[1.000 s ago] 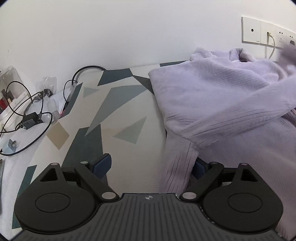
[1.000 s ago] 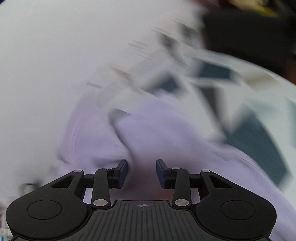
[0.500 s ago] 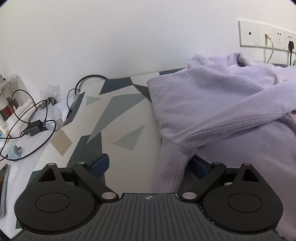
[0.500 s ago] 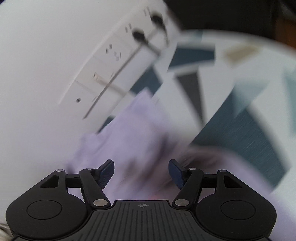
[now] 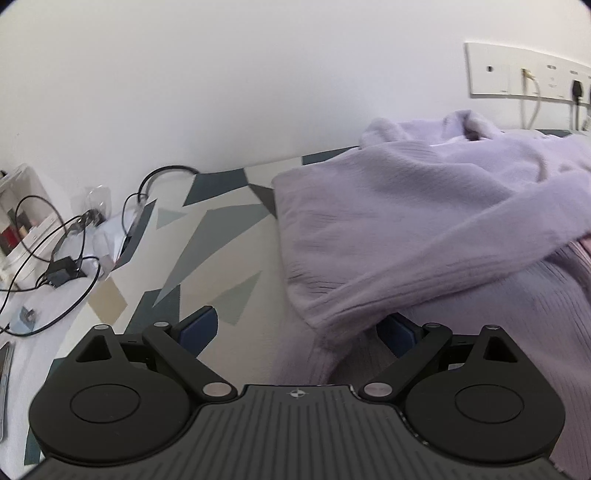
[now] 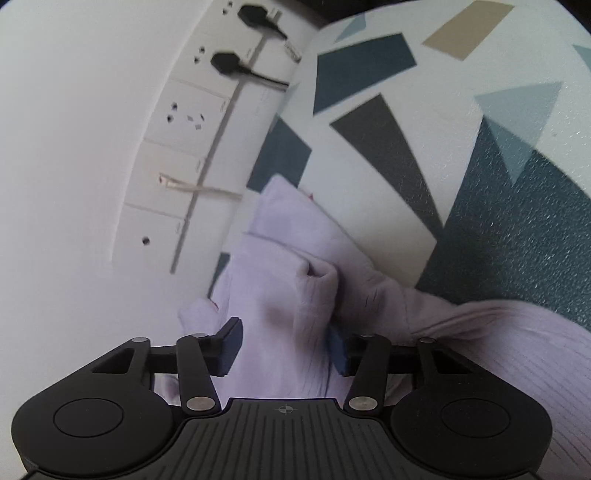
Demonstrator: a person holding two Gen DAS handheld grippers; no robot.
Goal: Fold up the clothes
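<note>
Having narrowed around the sweater (image 6: 280,295), right gripper (image 6: 284,347) still parted; left gripper (image 5: 299,328) unchanged, spread wide.

Left gripper (image 5: 295,330) held low and level, fingers (image 5: 197,325) spread wide apart. Right gripper (image 6: 284,345) rolled sideways, fingers (image 6: 231,345) parted too, though less widely.

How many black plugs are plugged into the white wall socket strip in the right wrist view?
2: one black plug at the strip's far end, the second black plug just nearer along the white wall socket strip. More may lie out of frame.
</note>
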